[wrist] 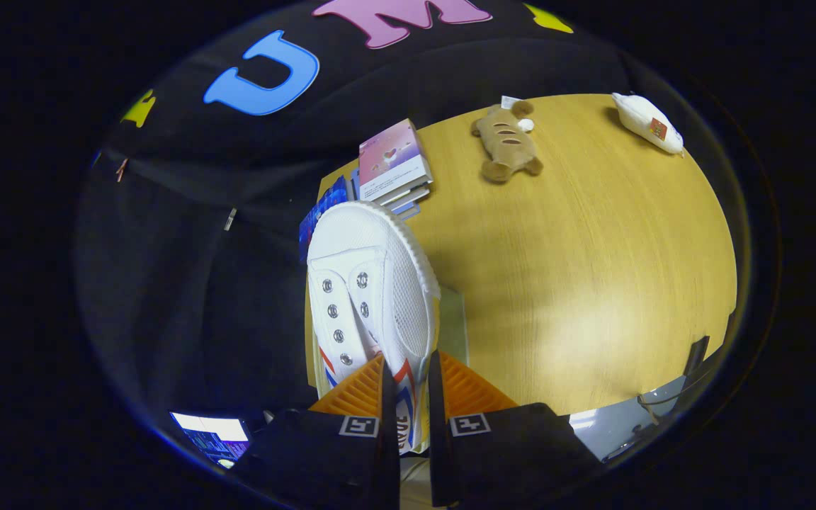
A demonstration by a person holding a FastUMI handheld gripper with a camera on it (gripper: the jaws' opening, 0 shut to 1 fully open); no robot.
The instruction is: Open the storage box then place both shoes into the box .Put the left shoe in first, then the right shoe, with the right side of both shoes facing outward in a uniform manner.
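The tool (pixel 414 382) is nearly closed, its fingers pinching the heel wall of the white shoe (pixel 369 283), which hangs toe-forward above the worktop (pixel 592 269) edge. Judgement: hold the pinch firm, keep the shoe level, and confirm its side orientation before lowering.

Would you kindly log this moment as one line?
gripper: shut on white canvas shoe | shoe: held above wooden table | box: unseen

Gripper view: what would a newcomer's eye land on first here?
A white shoe held in the claw, its heel between the fingers and its toe pointing away over the wooden table. Beyond the toe lies a stack of books, with a brown plush toy further along.
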